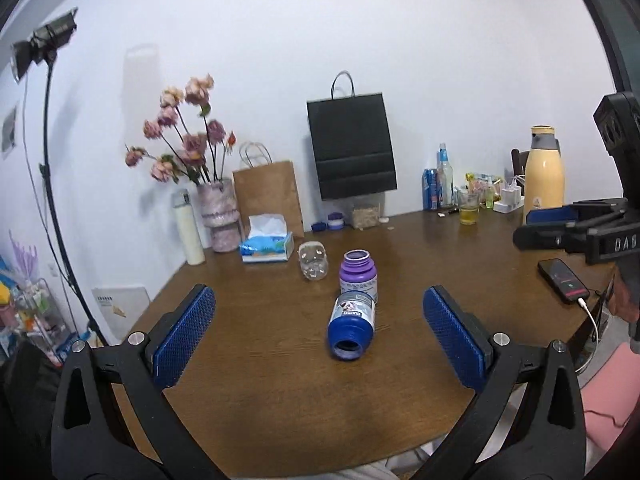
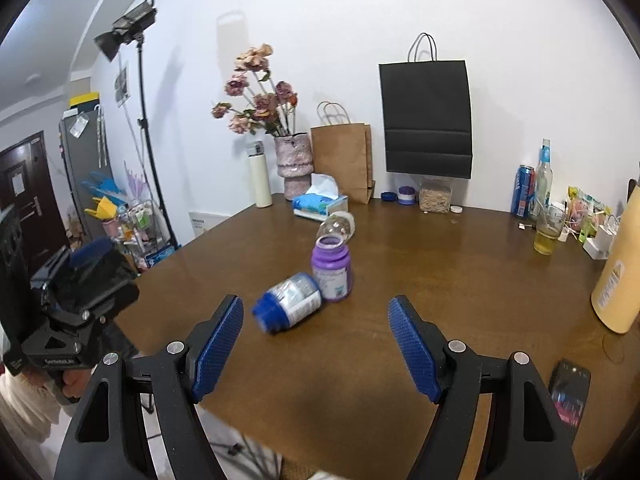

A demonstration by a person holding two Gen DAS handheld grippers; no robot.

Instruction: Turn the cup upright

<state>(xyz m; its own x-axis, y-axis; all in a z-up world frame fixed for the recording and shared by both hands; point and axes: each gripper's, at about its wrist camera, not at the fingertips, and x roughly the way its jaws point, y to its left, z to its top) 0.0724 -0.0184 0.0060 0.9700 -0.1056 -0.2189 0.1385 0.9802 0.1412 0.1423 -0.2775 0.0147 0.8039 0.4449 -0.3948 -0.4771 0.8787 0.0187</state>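
A blue cup-like bottle (image 1: 352, 326) with a silver label lies on its side on the brown table (image 1: 280, 380), mouth toward me. In the right wrist view the same blue bottle (image 2: 289, 307) lies with its mouth to the left. Just behind it a purple bottle (image 1: 358, 276) (image 2: 333, 269) stands upright, and a clear plastic bottle (image 1: 314, 266) (image 2: 338, 226) lies on its side farther back. My left gripper (image 1: 320, 320) is open, its blue pads spread wide on either side of the blue bottle. My right gripper (image 2: 316, 332) is open too, just short of that bottle.
Along the wall stand a flower vase (image 1: 218, 212), tissue box (image 1: 266, 244), brown bag (image 1: 268, 196), black bag (image 1: 352, 148), white flask (image 1: 188, 232), bottles, a glass of yellow drink (image 1: 469, 208) and a yellow thermos (image 1: 543, 172). A phone (image 1: 562, 280) charges near the right edge.
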